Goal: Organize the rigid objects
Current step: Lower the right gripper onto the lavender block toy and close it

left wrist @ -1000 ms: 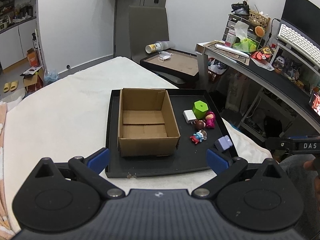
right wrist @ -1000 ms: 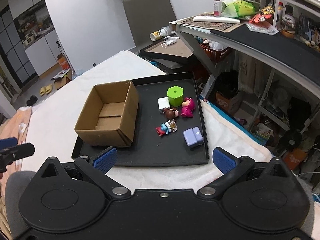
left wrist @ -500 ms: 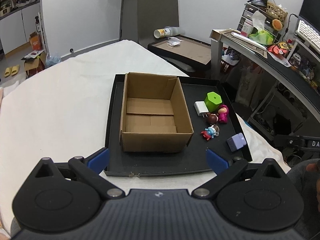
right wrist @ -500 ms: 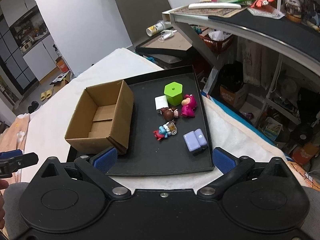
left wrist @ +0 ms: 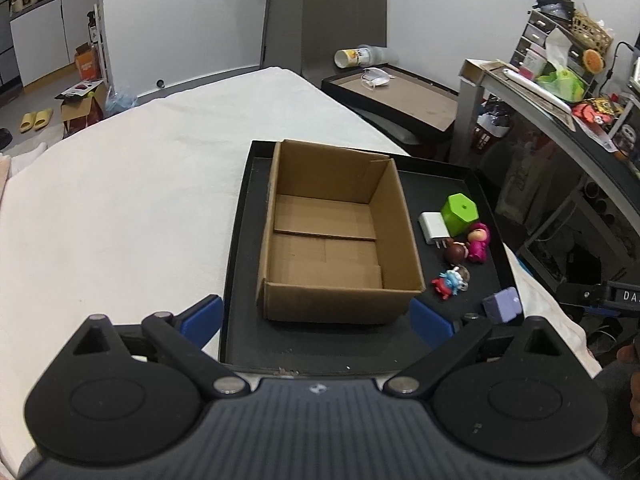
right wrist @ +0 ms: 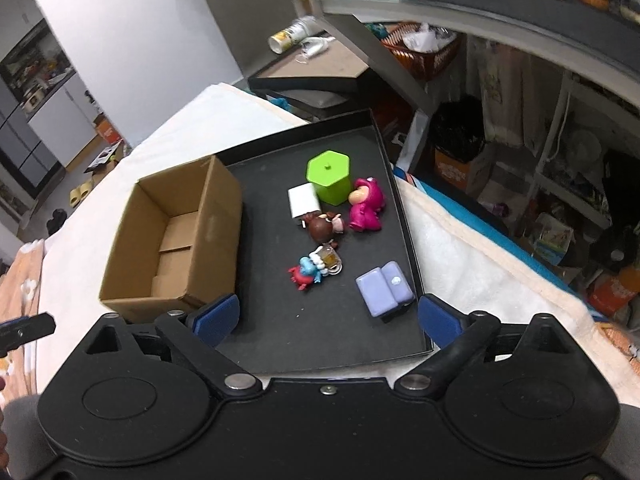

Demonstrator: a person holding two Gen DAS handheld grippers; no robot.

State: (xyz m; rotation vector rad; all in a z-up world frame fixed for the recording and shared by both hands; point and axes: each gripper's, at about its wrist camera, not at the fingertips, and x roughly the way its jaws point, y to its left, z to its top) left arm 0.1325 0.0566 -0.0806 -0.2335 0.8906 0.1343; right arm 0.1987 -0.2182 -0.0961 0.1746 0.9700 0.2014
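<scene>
An open, empty cardboard box [left wrist: 340, 240] [right wrist: 176, 240] stands on the left of a black tray [left wrist: 360, 344] [right wrist: 320, 336]. To its right lie a green hexagonal container [right wrist: 329, 176], a white charger [right wrist: 303, 200], a pink figure [right wrist: 365, 210], a brown-haired figure [right wrist: 322, 226], a blue and red figure [right wrist: 314, 270] and a purple block [right wrist: 385, 288]. My left gripper [left wrist: 316, 316] is open and empty before the box. My right gripper [right wrist: 328, 312] is open and empty above the tray's near edge, close to the purple block.
The tray lies on a white cloth-covered table [left wrist: 120, 208]. A grey desk [right wrist: 460, 12] full of clutter overhangs the right side. A second tray [left wrist: 396, 96] with a cup and a mask sits on a chair behind. My right gripper shows at the left view's right edge [left wrist: 600, 294].
Both grippers have moved forward and lower toward the tray. The box and the small objects look larger and have not moved. Both jaws stayed open.
</scene>
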